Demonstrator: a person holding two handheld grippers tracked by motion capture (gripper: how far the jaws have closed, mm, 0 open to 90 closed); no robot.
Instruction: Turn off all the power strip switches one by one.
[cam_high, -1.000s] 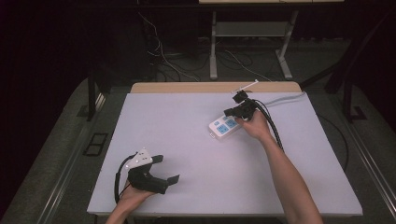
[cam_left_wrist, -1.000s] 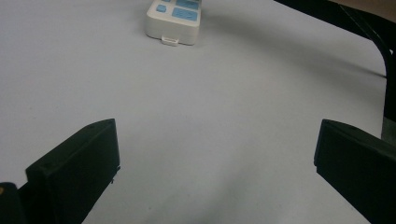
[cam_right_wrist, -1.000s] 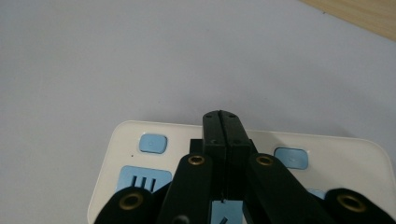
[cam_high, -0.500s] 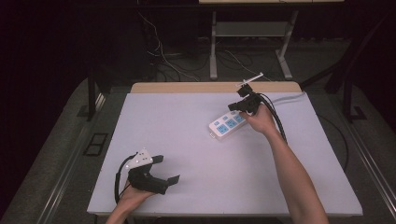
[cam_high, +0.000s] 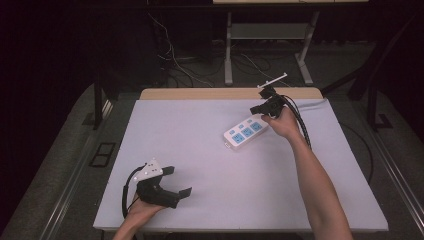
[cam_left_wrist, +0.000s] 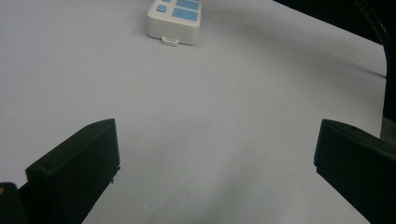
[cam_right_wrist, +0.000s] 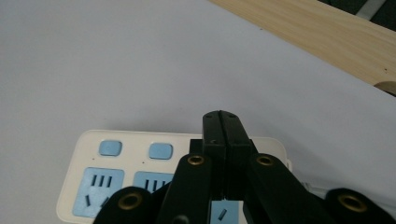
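A white power strip (cam_high: 245, 132) with blue sockets lies flat on the white table (cam_high: 200, 150), right of centre toward the far side. My right gripper (cam_high: 256, 109) hovers just above the strip's far right end, its jaws pressed together with nothing between them. In the right gripper view the shut jaws (cam_right_wrist: 226, 116) sit over the strip (cam_right_wrist: 112, 163). My left gripper (cam_high: 179, 181) rests at the near left of the table, jaws wide open and empty. Its own view looks between the open jaws (cam_left_wrist: 215, 125) at the strip's near end (cam_left_wrist: 175, 21) far ahead.
A wooden strip (cam_high: 200, 93) runs along the table's far edge. Black cables (cam_high: 300, 122) trail from the right gripper over the right forearm. Beyond the table are a white frame's legs (cam_high: 228, 55) and loose floor cables.
The right hand has lifted and drifted toward the far right corner, off the middle of the power strip. The left gripper and the strip have stayed put.
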